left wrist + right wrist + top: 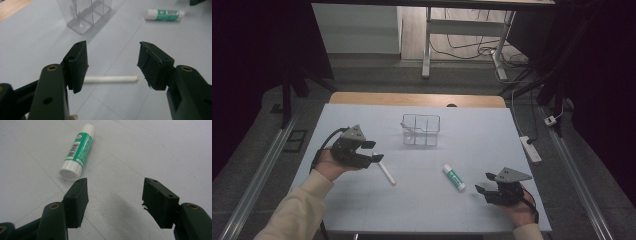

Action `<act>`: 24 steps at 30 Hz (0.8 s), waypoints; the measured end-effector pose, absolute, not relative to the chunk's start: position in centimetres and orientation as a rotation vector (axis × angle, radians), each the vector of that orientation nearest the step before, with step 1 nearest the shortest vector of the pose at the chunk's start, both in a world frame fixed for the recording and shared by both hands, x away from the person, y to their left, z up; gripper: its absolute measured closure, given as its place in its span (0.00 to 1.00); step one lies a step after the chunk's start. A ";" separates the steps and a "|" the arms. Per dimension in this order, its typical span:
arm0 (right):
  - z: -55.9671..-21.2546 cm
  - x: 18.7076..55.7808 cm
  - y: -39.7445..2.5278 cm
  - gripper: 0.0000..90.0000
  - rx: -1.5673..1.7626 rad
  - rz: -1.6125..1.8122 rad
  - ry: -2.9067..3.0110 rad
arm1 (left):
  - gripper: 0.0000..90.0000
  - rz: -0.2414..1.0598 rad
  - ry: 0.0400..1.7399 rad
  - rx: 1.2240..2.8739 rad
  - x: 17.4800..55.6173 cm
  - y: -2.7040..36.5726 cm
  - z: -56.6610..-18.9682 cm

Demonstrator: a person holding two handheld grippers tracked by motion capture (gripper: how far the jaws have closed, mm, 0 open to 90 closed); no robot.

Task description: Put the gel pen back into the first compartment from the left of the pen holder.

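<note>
Both grippers' fingers stand apart and empty, so the thin white stick (385,172) and the green-labelled white glue stick (454,178) probably wait for the clear plastic divided box (420,130).

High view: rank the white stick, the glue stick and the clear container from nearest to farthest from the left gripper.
Measured from the left gripper, jaws open, in the high view:
1. White stick: lies just off its jaw tips, toward the table's near edge.
2. Clear container: stands farther back, toward the table's middle.
3. Glue stick: lies across the table, close to the right gripper.
</note>
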State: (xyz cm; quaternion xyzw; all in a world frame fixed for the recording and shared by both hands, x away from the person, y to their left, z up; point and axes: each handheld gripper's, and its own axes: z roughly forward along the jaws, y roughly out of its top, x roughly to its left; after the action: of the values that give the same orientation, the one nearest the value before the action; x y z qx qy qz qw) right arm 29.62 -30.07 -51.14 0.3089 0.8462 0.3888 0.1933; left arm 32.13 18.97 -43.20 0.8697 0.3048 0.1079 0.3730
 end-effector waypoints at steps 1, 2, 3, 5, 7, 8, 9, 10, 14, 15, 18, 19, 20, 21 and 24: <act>-51.1 29.6 -30.1 0.41 0.863 1.089 2.375 | 0.46 0.279 0.782 2.234 32.0 19.0 -43.5; -51.2 29.6 -30.1 0.41 0.864 1.089 2.375 | 0.46 0.280 0.782 2.241 31.8 19.1 -43.7; -51.2 29.6 -30.1 0.41 0.866 1.091 2.374 | 0.46 0.281 0.779 2.247 31.7 19.1 -44.0; -51.2 29.7 -30.1 0.41 0.859 1.088 2.378 | 0.46 0.286 0.772 2.264 31.5 19.2 -44.4; -51.2 29.6 -30.0 0.41 0.856 1.087 2.381 | 0.46 0.290 0.761 2.285 31.5 19.2 -44.8; -51.2 29.6 -30.0 0.41 0.854 1.082 2.384 | 0.45 0.289 0.752 2.297 31.5 19.2 -45.0; -51.2 29.6 -30.0 0.41 0.856 1.082 2.386 | 0.45 0.288 0.740 2.308 31.6 19.3 -45.1; -51.2 29.6 -30.0 0.41 0.854 1.080 2.386 | 0.45 0.285 0.734 2.315 31.7 19.3 -45.1; -51.2 29.7 -30.1 0.41 0.859 1.078 2.384 | 0.45 0.268 0.704 2.337 32.0 19.2 -45.2; -51.2 29.7 -30.1 0.40 0.859 1.077 2.384 | 0.45 0.265 0.694 2.345 32.1 19.1 -45.2; -51.2 29.7 -30.2 0.41 0.859 1.074 2.386 | 0.45 0.260 0.674 2.362 32.2 18.9 -45.3; -51.3 29.7 -30.2 0.41 0.858 1.073 2.387 | 0.45 0.257 0.662 2.372 32.2 18.9 -45.3; -51.3 29.7 -30.2 0.40 0.861 1.071 2.388 | 0.45 0.257 0.652 2.380 32.3 18.9 -45.4; -51.3 29.7 -30.2 0.40 0.858 1.069 2.389 | 0.45 0.263 0.633 2.390 32.3 18.8 -45.6; -51.3 29.7 -30.2 0.40 0.861 1.071 2.389 | 0.45 0.255 0.569 2.421 32.5 18.5 -46.0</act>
State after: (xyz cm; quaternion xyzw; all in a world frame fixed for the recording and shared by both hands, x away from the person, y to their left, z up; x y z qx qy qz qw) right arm 29.72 -30.22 -51.31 0.3067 0.8508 0.3812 0.1915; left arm 32.49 18.52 -45.98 0.9189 0.2160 0.0969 0.3155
